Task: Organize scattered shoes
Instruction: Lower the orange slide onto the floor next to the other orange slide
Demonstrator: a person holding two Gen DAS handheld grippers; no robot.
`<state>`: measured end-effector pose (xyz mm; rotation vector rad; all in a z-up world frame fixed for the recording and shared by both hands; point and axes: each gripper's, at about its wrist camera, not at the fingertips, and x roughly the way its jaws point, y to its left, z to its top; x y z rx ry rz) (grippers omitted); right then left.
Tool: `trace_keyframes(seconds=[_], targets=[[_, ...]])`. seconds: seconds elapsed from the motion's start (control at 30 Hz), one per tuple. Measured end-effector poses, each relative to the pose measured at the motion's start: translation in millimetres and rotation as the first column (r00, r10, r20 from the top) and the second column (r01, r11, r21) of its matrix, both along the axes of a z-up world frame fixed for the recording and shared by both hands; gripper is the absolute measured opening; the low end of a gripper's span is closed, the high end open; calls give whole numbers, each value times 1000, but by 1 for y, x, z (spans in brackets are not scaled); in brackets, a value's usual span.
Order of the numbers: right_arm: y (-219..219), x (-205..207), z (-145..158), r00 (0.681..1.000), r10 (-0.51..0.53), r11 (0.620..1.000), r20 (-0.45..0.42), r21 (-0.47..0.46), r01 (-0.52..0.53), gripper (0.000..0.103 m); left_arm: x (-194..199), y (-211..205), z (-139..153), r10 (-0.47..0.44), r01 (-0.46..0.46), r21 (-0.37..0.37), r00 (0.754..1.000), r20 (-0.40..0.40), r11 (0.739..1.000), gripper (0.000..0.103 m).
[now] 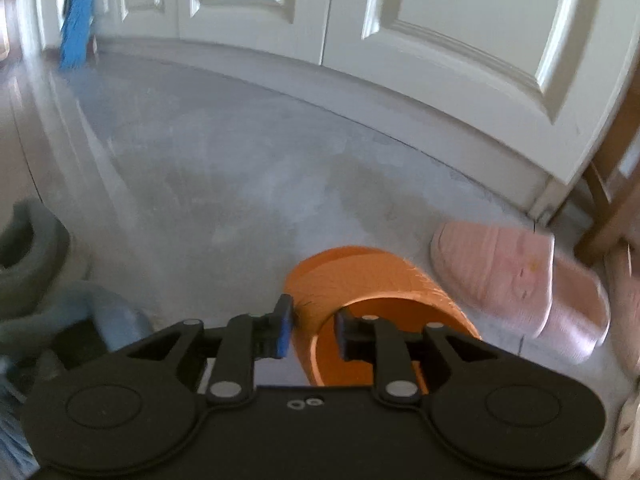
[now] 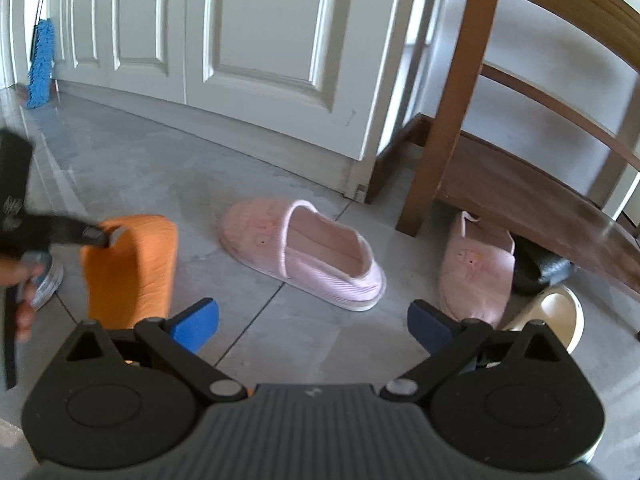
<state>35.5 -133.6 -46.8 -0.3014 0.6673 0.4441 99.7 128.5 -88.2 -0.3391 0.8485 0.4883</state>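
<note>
Orange slipper (image 1: 360,280) between left tool (image 1: 312,330) tips, toe toward doors.

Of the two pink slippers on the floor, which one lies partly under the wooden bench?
The right pink slipper: its heel end reaches under the wooden bench. The left pink slipper lies on open floor before the white doors.

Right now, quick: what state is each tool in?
Left tool: open, fingers straddling the upper of the orange open-toe slipper, not clamping it.
Right tool: open wide, holding nothing.
</note>
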Motion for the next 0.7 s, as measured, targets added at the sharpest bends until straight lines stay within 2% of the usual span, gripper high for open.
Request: trace_keyframes(seconds=[0.3, 0.37, 0.43, 0.5, 0.63, 0.7], targets=[[-13, 2, -17, 996, -43, 999, -74, -31, 41, 101, -8, -19, -11, -147, 147, 61, 989, -1, 987, 31], [-14, 4, -20, 995, -46, 999, -89, -32, 44, 101, -12, -18, -10, -176, 176, 56, 984, -7, 983, 34], [-13, 3, -22, 995, -40, 999, -94, -31, 37, 101, -17, -18, -9, -214, 215, 39, 977, -12, 976, 34], [-11, 3, -23, 995, -31, 999, -93, -31, 28, 101, -23, -12, -13, -262, 261, -16, 964, -38, 965, 35], [0, 4, -26, 995, -9, 1000, -104, -15, 7, 101, -34, -4, -11, -346, 345, -48, 938, -13, 937, 37], [5, 3, -26, 994, 5, 1000, -106, -8, -6, 101, -42, 9, 4, -421, 423, -40, 906, 51, 905, 40]])
